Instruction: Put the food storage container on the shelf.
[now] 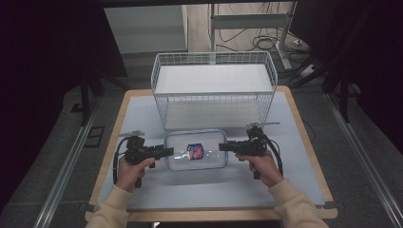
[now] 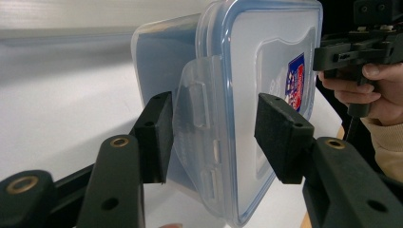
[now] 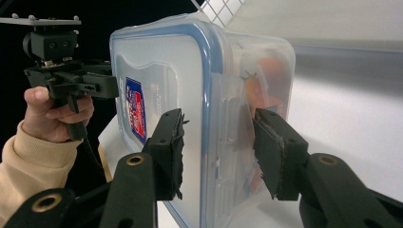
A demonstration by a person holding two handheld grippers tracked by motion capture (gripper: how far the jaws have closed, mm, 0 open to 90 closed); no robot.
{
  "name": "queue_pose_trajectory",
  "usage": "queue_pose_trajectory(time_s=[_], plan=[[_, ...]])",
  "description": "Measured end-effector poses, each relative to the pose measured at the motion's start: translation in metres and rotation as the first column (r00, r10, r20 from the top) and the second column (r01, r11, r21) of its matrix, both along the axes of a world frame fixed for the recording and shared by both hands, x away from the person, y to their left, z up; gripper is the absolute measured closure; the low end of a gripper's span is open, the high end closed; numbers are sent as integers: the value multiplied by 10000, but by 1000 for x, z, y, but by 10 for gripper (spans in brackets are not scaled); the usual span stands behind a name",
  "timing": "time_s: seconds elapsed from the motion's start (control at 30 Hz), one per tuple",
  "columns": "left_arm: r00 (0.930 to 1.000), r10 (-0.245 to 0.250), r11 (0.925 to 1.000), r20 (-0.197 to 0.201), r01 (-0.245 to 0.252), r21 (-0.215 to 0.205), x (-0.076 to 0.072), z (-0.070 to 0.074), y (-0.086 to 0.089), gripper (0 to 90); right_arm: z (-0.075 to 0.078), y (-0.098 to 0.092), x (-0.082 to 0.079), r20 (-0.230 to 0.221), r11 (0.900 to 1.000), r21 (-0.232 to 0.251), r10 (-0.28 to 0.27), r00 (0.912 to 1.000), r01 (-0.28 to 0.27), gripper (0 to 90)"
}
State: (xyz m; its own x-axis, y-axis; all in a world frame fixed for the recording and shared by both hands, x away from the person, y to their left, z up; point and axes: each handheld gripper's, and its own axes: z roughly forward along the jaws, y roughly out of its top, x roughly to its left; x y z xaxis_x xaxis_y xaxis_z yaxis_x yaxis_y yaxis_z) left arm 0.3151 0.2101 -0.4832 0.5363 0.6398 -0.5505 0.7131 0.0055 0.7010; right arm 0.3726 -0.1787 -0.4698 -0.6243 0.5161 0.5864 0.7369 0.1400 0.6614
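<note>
Clear plastic box (image 1: 196, 150) with a blue-sealed lid and a red-and-blue sticker (image 1: 195, 150) lying flat on the counter (image 1: 294, 142), near its front middle, just in front of the white wire basket (image 1: 214, 90). Long axis running side to side across the counter, lid facing up, short ends toward the two hands. Something orange and blurred visible through the wall in the right gripper view (image 3: 266, 80); cannot tell what it is. Basket standing at the far side of the counter, open at the top, with bare white bottom showing inside. Left hand-held gripper (image 1: 164, 152) at the box's left end, jaws parted and set either side of the lid's latch flap (image 2: 199, 99) and rim, one pad against the flap's side, the other standing a little off the lid top; not closed tight on it. Right hand-held gripper (image 1: 227, 147) at the box's right end, jaws likewise parted and straddling the rim and the latch (image 3: 233, 118) there, small gaps on both sides, gripping nothing firmly. Left hand (image 1: 130, 171) and right hand (image 1: 263, 164) each wrapped round a handle, cream sleeves (image 1: 111, 209) coming in from the near edge.
</note>
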Motion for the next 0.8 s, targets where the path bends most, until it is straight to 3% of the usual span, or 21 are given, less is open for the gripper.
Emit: queue_pose_trajectory(time_s=[0.6, 0.8], plan=[[9983, -181, 9998, 548, 178, 67, 4, 30, -11, 495, 28, -11, -3, 787, 9998, 167, -68, 9969, 55, 548], [9959, -326, 9993, 842, 310, 197, 10, 51, -17, 496, 46, -19, -1, 1125, 9996, 244, -183, 9935, 157, 548]])
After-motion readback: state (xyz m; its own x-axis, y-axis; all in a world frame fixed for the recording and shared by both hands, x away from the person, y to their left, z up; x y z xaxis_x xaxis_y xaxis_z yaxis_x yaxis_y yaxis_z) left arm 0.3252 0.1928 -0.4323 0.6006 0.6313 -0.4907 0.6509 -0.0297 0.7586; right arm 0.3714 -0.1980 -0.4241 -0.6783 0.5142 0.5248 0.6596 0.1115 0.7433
